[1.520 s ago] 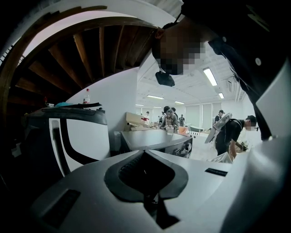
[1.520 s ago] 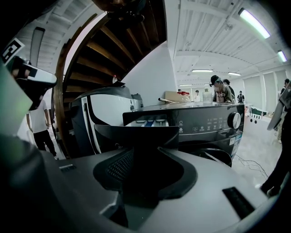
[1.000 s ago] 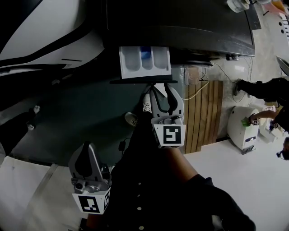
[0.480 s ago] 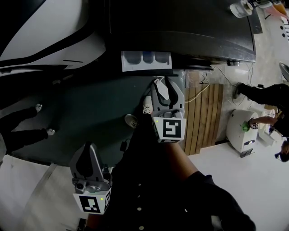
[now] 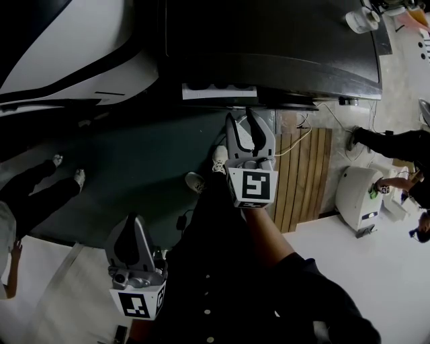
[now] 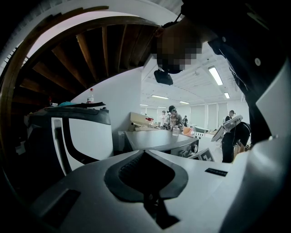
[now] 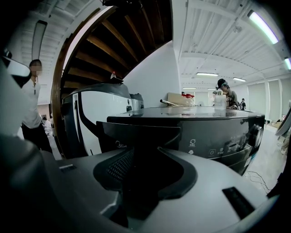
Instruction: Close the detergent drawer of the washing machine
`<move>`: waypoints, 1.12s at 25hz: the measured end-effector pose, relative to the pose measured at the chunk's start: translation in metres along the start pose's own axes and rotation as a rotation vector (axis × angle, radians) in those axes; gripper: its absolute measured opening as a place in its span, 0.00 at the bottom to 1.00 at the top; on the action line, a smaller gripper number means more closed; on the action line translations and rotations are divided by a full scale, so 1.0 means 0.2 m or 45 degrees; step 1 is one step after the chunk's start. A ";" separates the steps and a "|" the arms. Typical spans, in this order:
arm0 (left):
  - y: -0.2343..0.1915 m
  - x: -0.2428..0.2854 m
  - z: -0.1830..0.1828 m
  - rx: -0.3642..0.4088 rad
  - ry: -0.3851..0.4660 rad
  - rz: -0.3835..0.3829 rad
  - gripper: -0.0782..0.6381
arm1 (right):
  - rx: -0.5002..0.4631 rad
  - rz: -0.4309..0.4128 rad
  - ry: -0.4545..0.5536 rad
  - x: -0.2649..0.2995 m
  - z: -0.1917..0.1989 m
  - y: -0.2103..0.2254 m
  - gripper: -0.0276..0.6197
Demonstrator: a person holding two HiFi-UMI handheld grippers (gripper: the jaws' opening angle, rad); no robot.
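The dark washing machine point(image 5: 269, 40) fills the top of the head view. Only a thin white strip of its detergent drawer point(image 5: 218, 91) sticks out from the front. In the right gripper view the drawer's dark front panel point(image 7: 141, 134) stands straight ahead, close to the jaws. My right gripper point(image 5: 246, 124) points at the drawer's right half, just short of it; its jaws have just been closing a little but stand open with nothing between them. My left gripper point(image 5: 131, 225) hangs low at the left, far from the machine, fingers together and empty.
A white and black appliance point(image 5: 67, 54) stands left of the machine. A wooden slat panel point(image 5: 306, 168) and a white device point(image 5: 359, 191) are to the right, with people beyond. A person's legs point(image 5: 40, 195) are at the left. A white cup point(image 5: 363, 19) sits on the machine.
The drawer has slid in from well out to almost flush. My right gripper has moved toward the machine with it. A person's legs have walked in at the left.
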State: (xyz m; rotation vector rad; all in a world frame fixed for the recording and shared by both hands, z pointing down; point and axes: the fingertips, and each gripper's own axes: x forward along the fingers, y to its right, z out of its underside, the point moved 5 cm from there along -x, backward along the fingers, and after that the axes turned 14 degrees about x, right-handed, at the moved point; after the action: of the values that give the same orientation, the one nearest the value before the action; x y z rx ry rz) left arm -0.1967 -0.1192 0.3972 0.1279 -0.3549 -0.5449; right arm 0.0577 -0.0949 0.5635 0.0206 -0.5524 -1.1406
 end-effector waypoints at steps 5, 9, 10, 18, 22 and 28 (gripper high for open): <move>-0.02 0.02 0.00 -0.004 -0.003 -0.007 0.12 | 0.002 0.014 0.000 0.05 -0.02 0.00 0.30; -0.03 0.04 0.00 -0.010 -0.008 -0.006 0.12 | -0.003 0.022 0.003 0.09 -0.05 0.01 0.31; -0.04 0.04 0.00 -0.011 -0.003 -0.005 0.12 | -0.004 0.023 0.003 0.10 -0.05 0.01 0.30; -0.06 0.07 0.00 -0.012 -0.004 -0.005 0.12 | 0.012 0.089 0.020 0.16 -0.09 0.04 0.22; -0.07 0.07 0.00 -0.019 -0.016 -0.011 0.12 | 0.018 0.099 0.023 0.16 -0.09 0.03 0.22; -0.07 0.08 0.01 -0.019 -0.021 0.001 0.12 | 0.041 0.120 0.036 0.17 -0.10 0.03 0.23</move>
State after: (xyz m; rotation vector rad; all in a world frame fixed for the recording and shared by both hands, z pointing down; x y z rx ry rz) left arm -0.1908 -0.1398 0.4005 0.1088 -0.3667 -0.5480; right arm 0.0819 -0.1266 0.5625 0.0380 -0.5415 -1.0384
